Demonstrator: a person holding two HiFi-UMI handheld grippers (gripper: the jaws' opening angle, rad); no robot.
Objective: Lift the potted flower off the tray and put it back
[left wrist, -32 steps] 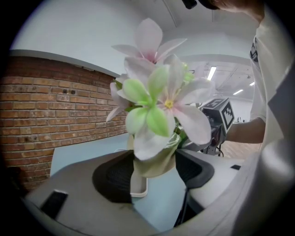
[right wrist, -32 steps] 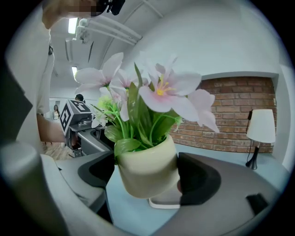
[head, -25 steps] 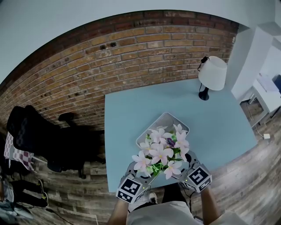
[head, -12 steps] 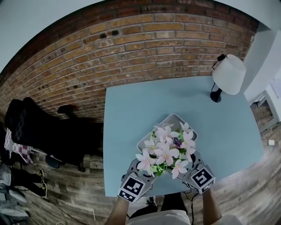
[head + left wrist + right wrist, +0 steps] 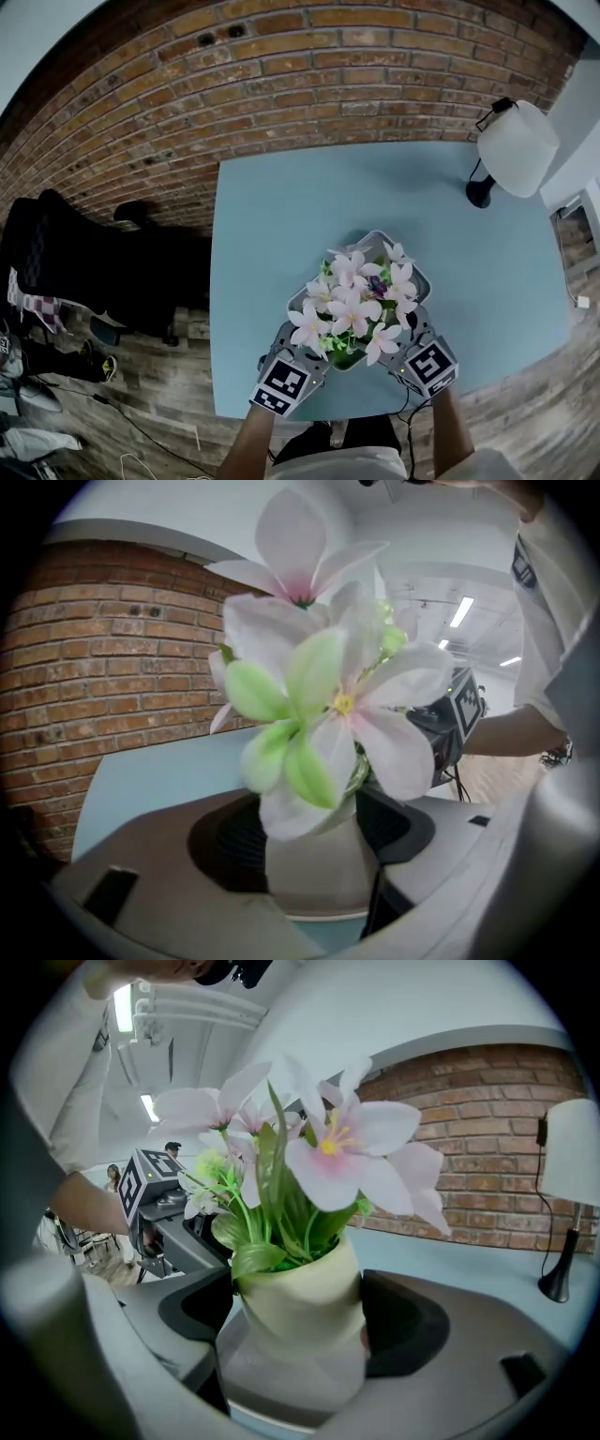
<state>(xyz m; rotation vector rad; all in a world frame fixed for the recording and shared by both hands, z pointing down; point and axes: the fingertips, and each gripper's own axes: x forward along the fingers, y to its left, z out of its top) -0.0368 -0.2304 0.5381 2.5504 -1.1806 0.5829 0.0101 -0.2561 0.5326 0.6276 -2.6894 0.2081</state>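
The potted flower (image 5: 352,305), pink and white blooms in a pale pot (image 5: 345,357), is held over the near end of the light grey tray (image 5: 413,269) on the blue table (image 5: 272,225). My left gripper (image 5: 311,351) clamps the pot from the left and my right gripper (image 5: 397,341) from the right. In the left gripper view the pot (image 5: 314,866) fills the gap between the jaws, with a pale rim just under it. The right gripper view shows the pot (image 5: 302,1314) gripped the same way. I cannot tell whether its base touches the tray.
A white-shaded lamp (image 5: 516,148) on a black stand sits at the table's far right corner. A brick wall (image 5: 281,84) runs behind the table. A black chair (image 5: 56,267) stands on the wooden floor to the left. The table's near edge is just below the grippers.
Both grippers have carried the potted flower away from the table's near edge, toward and over the tray's near end. The head view has shifted too.
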